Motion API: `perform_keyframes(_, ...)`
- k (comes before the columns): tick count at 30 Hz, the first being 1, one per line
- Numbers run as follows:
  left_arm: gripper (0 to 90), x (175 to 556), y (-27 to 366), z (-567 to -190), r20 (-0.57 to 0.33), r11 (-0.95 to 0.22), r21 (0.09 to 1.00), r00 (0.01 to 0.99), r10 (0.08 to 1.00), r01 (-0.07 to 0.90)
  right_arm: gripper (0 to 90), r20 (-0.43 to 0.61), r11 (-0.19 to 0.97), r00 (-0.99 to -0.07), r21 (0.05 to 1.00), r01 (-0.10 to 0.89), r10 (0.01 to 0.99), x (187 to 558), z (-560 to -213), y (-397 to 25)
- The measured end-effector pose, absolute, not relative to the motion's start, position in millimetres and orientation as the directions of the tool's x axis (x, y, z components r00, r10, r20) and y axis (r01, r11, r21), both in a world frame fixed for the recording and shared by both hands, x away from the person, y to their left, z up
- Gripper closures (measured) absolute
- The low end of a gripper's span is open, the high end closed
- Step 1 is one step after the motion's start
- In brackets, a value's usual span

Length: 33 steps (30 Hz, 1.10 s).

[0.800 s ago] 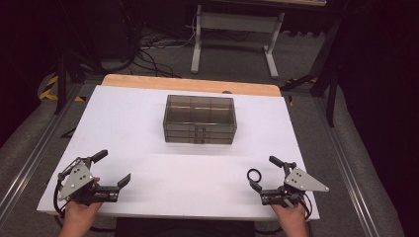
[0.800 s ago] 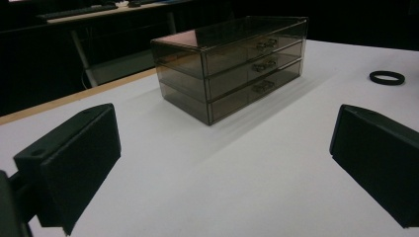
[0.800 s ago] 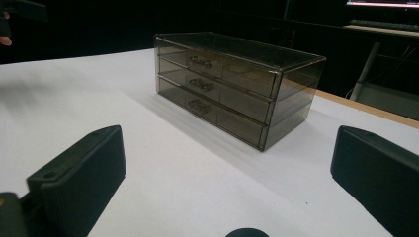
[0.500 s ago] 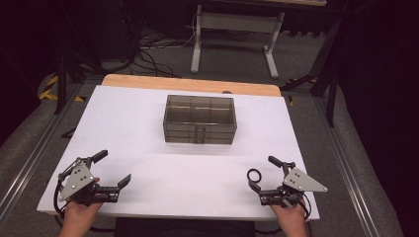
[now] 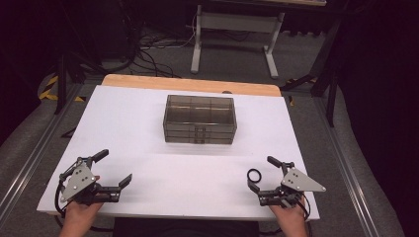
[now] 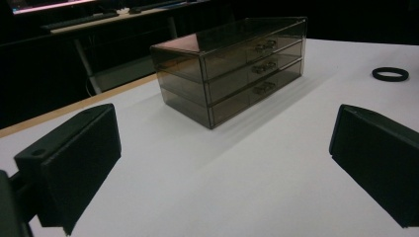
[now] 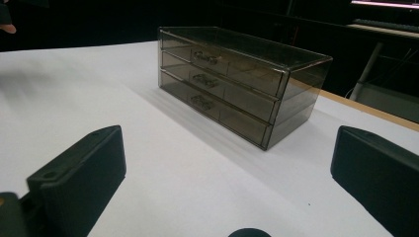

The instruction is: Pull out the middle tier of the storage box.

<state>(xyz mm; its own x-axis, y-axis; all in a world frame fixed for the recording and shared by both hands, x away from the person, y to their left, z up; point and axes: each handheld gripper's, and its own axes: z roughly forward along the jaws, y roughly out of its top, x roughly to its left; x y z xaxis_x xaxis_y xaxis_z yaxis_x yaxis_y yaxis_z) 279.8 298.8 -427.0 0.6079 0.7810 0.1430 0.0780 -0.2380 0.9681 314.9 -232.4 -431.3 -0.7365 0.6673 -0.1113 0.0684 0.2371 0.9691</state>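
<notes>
While both claws gape empty, the black ring (image 5: 254,175) nearest the right claw (image 5: 260,174), in front of the drawer box (image 5: 199,119), should be pinched squarely.

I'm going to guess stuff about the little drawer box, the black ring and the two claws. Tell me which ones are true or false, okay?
1. The drawer box has three drawers, all shut. True.
2. The ring lies inside a drawer. False: it lies on the white table, close to the right claw.
3. Both claws are open. True: the left claw and the right claw each have jaws spread wide and hold nothing.
4. The left claw is touching the box. False: it rests near the table's front edge, well apart from the box.
5. The box is see-through. True: it is smoky clear plastic.
</notes>
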Motion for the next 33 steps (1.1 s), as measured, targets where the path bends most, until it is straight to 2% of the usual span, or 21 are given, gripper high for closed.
perform_keyframes(7,0.2,280.3,300.3,-426.1,0.14,-0.243,0.966,0.612,0.778,0.088,1.0,-0.113,0.254,-0.742,0.964,0.081,0.661,316.5,-432.0,-229.4)
perform_keyframes(15,0.3,280.9,299.0,-427.8,0.098,-0.22,0.967,0.614,0.783,0.127,1.0,-0.094,0.257,-0.742,0.96,0.109,0.664,319.6,-429.6,-225.1)
perform_keyframes(19,0.3,282.1,298.9,-427.8,0.126,-0.242,0.963,0.604,0.787,0.115,1.0,-0.116,0.294,-0.755,0.95,0.106,0.646,325.5,-422.1,-218.7)
perform_keyframes(28,0.3,282.7,300.3,-427.8,0.123,-0.238,0.964,0.603,0.788,0.114,1.7,-0.114,0.33,-0.786,0.936,0.119,0.608,337.5,-411.3,-196.3)
perform_keyframes(33,0.3,282.3,299.6,-428.2,0.122,-0.236,0.965,0.6,0.791,0.116,1.7,-0.137,0.347,-0.799,0.933,0.095,0.586,341.4,-402.0,-184.3)
